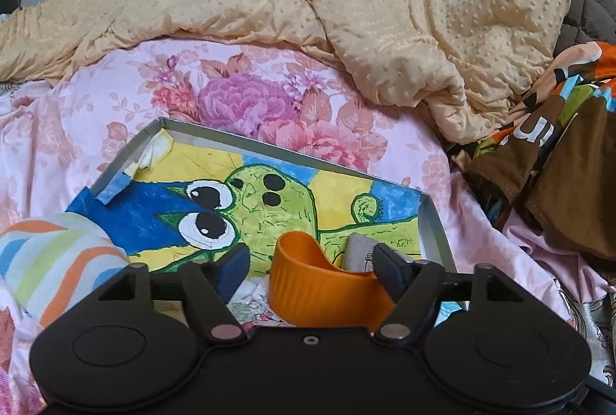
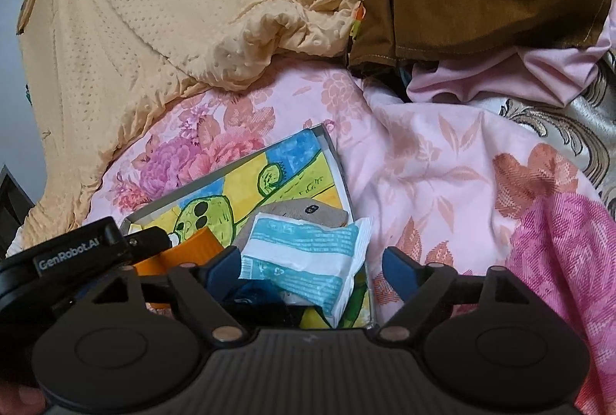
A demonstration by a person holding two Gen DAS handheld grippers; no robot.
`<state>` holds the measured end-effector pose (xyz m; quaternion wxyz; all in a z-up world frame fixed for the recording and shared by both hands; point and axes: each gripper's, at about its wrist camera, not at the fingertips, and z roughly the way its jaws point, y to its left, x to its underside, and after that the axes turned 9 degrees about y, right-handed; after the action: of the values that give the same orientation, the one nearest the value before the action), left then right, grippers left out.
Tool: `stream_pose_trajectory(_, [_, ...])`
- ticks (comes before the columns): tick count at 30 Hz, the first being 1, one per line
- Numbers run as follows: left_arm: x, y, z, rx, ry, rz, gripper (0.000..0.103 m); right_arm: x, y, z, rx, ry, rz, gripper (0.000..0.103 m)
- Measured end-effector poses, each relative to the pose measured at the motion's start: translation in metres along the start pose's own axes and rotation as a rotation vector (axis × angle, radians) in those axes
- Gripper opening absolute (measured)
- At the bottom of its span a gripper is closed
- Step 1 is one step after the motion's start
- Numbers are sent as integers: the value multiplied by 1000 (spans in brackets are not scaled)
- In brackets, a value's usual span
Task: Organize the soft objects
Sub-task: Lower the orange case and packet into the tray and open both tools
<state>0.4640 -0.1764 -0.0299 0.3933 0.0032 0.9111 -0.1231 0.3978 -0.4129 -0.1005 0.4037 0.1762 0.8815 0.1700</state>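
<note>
Both grippers open over the shallow tray on the bed

The left gripper has its jaws wide around the ribbed orange soft cup, not pressing it; the right gripper is wide too, with the white-and-blue crinkly packet lying loose between its jaws. Best to lift both straight out so nothing snags. The shallow grey tray with a cartoon-painted floor holds cup, packet and a grey-brown sock; a striped pastel cloth roll lies outside at nine o'clock.
</note>
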Motion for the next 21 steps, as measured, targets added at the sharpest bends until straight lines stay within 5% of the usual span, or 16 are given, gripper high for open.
stream_pose_trajectory(11, [7,8,-38,-37,-23,-5,84,-1,-3,-25,-30,-15,24,100])
stream_pose_trajectory(21, [22,16,-103,-36,-74,-38,97,-2,16,-90,-30,-95,-83,103])
